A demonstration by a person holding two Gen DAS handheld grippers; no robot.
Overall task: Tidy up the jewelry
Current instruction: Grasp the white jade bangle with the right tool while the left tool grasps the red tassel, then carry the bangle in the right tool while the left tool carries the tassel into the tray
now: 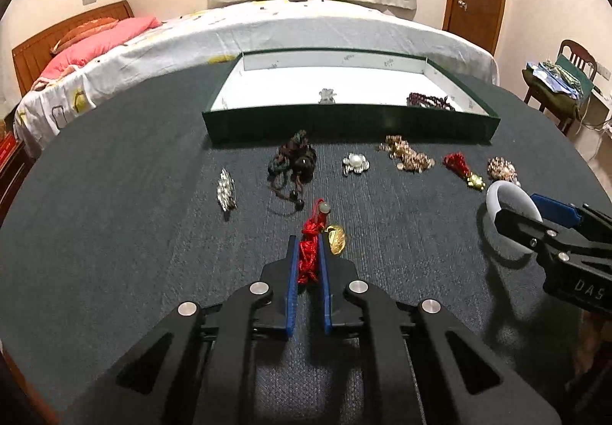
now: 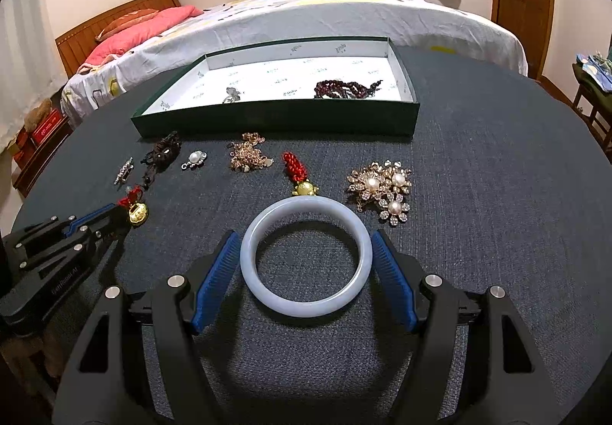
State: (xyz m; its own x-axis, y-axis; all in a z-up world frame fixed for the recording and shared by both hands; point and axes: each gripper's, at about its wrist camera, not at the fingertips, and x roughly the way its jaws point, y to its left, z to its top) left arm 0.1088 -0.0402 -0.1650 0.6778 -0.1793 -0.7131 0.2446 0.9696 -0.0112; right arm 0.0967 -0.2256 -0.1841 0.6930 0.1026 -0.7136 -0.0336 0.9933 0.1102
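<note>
Pickup stage, both hands at once — that was my read. Left gripper (image 1: pixel 308 253) had its blue pads pressed in on the red tassel charm (image 1: pixel 310 251), pinching the cord w/ the gold pendant (image 1: pixel 337 238) lying just beside the right pad on the dark table cloth (image 1: pixel 114 233); from the left wrist view I couldn't tell whether the charm was lifted yet or resting on the cloth. Right gripper (image 2: pixel 306 268) was spread wide around the pale jade bangle (image 2: pixel 306 256), one pad at each side of the ring and very near it, though contact wasn't clear, so not gripped yet. Bangle lay flat on the cloth, near the 2nd red tassel charm (image 2: pixel 296 168) and the pearl flower brooches (image 2: pixel 382 188). Green tray (image 2: pixel 275 117) sat at the far side of the table w/ a dark red bead strand (image 2: pixel 344 88) and a small silver piece (image 2: pixel 233 95) already in it; approx. six other items waited in a row in front of it. Next move, judging by this — right pads needed to close evenly on the bangle, which looked smooth and hard and could squirt out if squeezed off-centre. Left then needed to lift clear w/o dragging the pendant, and carry over the tray's near wall before letting go.
</note>
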